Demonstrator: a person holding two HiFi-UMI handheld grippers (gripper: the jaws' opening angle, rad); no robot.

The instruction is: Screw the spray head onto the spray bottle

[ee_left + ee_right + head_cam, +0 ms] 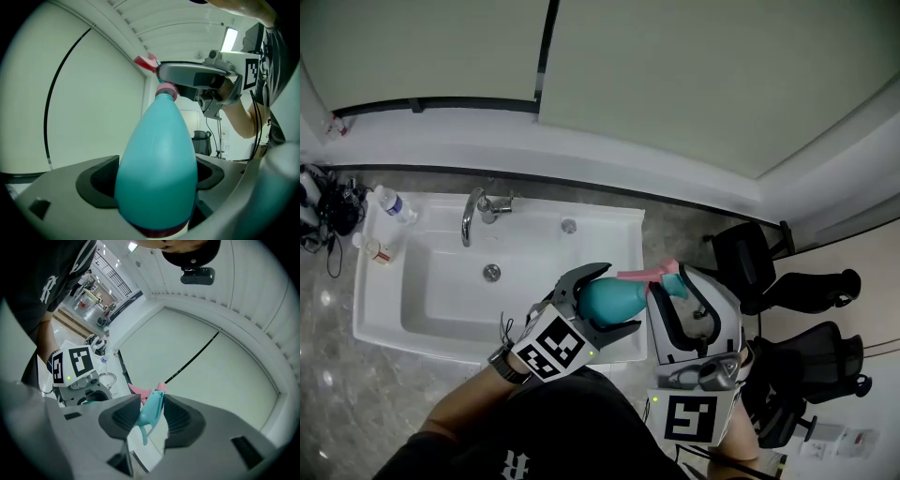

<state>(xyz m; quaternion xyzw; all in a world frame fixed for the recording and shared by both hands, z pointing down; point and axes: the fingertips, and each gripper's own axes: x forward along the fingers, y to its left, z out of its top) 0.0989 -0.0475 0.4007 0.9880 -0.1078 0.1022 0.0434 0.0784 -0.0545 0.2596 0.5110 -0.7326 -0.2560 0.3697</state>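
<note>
My left gripper (598, 300) is shut on a teal spray bottle (611, 299), which lies level in front of me with its neck toward the right. In the left gripper view the bottle (157, 164) fills the space between the pads, and its pink collar (166, 90) sits at the top. My right gripper (675, 298) is shut on the teal and pink spray head (661, 278), held at the bottle's neck. The right gripper view shows the teal trigger piece (151, 412) pinched between the two dark pads (123, 419), with the pink nozzle (140, 391) beyond.
A white sink (431, 323) with a chrome tap (474, 212) lies below and to the left. A small water bottle (394, 203) and a jar (377, 250) stand on its left rim. Black office chairs (802, 291) stand at the right.
</note>
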